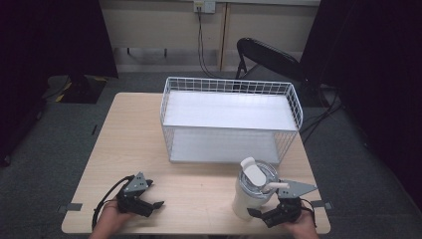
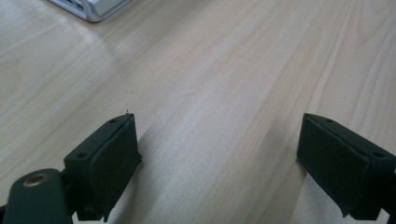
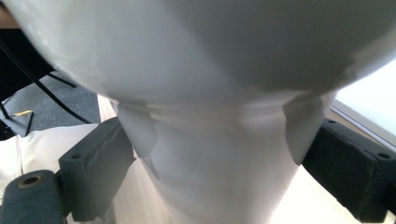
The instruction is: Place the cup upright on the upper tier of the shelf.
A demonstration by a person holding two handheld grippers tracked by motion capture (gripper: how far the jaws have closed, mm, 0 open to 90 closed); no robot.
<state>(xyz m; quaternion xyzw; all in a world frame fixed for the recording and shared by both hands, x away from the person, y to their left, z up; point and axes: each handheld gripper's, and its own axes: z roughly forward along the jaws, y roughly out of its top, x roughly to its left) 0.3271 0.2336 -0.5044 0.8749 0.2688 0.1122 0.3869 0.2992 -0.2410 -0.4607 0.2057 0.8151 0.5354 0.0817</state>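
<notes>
A white tumbler [image 1: 250, 195] with a lid and a side handle stands upright near the table's front right edge. My right gripper [image 1: 259, 212] reaches it from the right, low down. In the right gripper view the tumbler's [image 3: 210, 70] narrow lower part sits between the jaws of my right gripper [image 3: 217, 161], which are spread wide with the pads [image 3: 100, 158] right at its sides. My left gripper [image 1: 155, 194] rests at the front left, open, and over bare wood in its own view [image 2: 217, 154].
A white wire basket [image 1: 231, 128] with two shelves stands at the middle back of the wooden table [image 1: 134, 134]; its corner [image 2: 93, 7] shows in the left gripper view. A black chair [image 1: 268, 57] stands behind the table.
</notes>
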